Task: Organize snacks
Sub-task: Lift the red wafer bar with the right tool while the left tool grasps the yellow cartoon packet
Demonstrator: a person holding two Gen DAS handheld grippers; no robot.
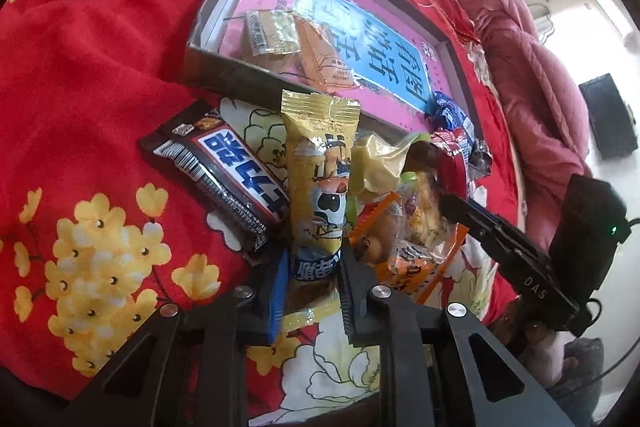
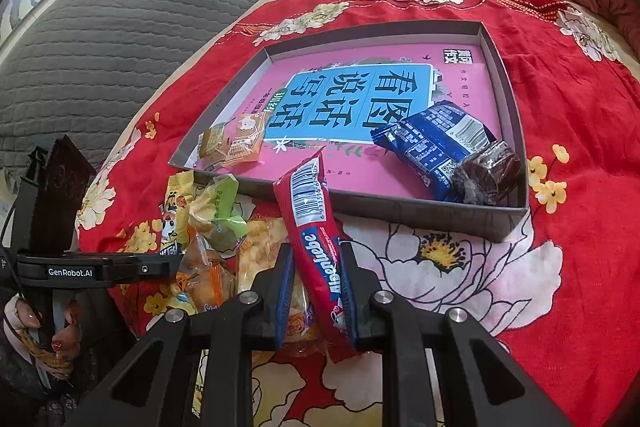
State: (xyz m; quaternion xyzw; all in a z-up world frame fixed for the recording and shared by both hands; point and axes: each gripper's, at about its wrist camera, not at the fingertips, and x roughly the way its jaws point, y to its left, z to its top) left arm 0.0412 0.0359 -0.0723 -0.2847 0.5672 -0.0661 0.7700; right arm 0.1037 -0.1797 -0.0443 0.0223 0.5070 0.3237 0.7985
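Left gripper (image 1: 308, 279) is clamped on the yellow cartoon snack bar (image 1: 318, 187), long axis running straight out toward twelve o'clock, and the open box (image 1: 224, 67) waits dead ahead on that same line. Right gripper (image 2: 316, 287) pinches the red Alpenliebe stick (image 2: 310, 223), tip leaning to eleven o'clock at the box's near wall (image 2: 420, 217). Both loads lie just short of the box; by my reckoning the red stick is nearer. Loose snacks (image 2: 216, 223) remain piled at nine o'clock.
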